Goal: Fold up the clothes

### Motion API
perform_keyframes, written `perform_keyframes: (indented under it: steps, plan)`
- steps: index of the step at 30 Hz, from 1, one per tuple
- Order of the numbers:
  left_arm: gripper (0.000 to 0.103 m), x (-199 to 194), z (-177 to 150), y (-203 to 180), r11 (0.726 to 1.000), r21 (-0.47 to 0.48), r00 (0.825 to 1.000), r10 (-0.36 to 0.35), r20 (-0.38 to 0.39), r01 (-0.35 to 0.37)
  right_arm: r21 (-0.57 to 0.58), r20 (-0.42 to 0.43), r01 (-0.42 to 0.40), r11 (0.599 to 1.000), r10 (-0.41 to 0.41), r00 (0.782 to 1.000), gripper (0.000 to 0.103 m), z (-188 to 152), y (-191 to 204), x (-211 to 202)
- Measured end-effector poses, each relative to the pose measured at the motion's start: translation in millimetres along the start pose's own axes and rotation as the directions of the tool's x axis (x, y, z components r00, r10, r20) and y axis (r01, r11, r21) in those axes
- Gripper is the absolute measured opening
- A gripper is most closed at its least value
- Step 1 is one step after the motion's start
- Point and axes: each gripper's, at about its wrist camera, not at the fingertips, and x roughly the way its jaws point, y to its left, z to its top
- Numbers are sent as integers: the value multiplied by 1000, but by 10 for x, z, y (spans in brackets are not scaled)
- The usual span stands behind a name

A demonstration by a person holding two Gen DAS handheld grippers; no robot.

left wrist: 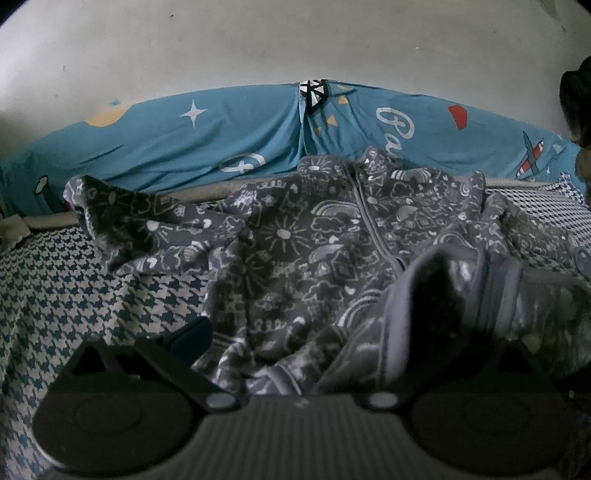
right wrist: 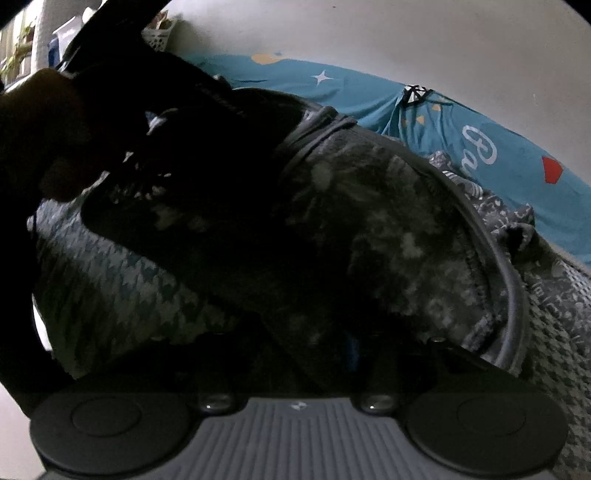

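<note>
A grey fleece garment [left wrist: 295, 240] with a white doodle print and a front zipper lies spread on the bed, collar toward the far side. My left gripper [left wrist: 295, 332] hovers over its near hem. Its left finger [left wrist: 192, 334] stands far out to the left, clear of the cloth, and a raised fold [left wrist: 461, 280] hides the right finger. In the right wrist view a lifted part of the garment [right wrist: 369, 229] with its ribbed hem hangs right in front of the camera. It covers both fingers of my right gripper [right wrist: 295, 343], so its grip is hidden.
A houndstooth sheet [left wrist: 74, 295] covers the bed. A blue printed cloth [left wrist: 184, 140] hangs along the far wall. A dark silhouette, seemingly a hand with a tool [right wrist: 74, 110], fills the upper left of the right wrist view. A shelf with a basket [right wrist: 159, 33] stands behind it.
</note>
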Motion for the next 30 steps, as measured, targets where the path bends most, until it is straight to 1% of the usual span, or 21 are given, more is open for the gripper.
perform_keyframes:
  steps: [2,4,5,7,9,11,15,17,22,24,27,30]
  plan:
    - [103,10,5,5,1000,-3,1000,1,-2,-1,21,8,-13,1000,13,1000,36,18,-27,30]
    - [103,11,2,11,1000,-5,1000,7,-1,-7,26,15,-21,999,21,1000,12,44,-28,44]
    - [103,4,-3,14,1000,-6,1000,9,0,-9,33,15,-20,999,19,1000,9,55,-39,31]
    - [103,-25,-14,21,1000,-7,1000,12,3,-11,48,12,-18,999,17,1000,8,76,-64,1]
    - [103,-75,-35,25,1000,-5,1000,10,6,-10,59,24,-30,998,29,999,7,92,-77,-119]
    - [103,-140,-60,24,1000,0,1000,12,12,-12,62,40,-45,997,43,998,7,84,-80,-281]
    - [103,-306,-142,39,1000,-15,1000,2,25,-2,116,78,-81,990,72,994,7,-9,-159,-675]
    - [103,-380,-194,45,1000,-20,1000,0,25,0,110,84,-72,991,63,995,7,-62,-186,-838]
    - [103,-585,-335,79,1000,-17,999,25,33,-25,140,76,-82,987,72,994,5,-190,-181,-1069]
    - [103,-659,-409,94,999,-16,999,30,26,-30,117,48,-73,990,68,997,5,-219,-152,-1068]
    - [103,-748,-526,70,999,0,999,46,17,-46,128,15,-65,990,63,998,5,-265,-147,-1060]
    - [103,-790,-617,41,998,18,998,59,3,-59,149,2,-72,986,72,997,5,-307,-186,-1102]
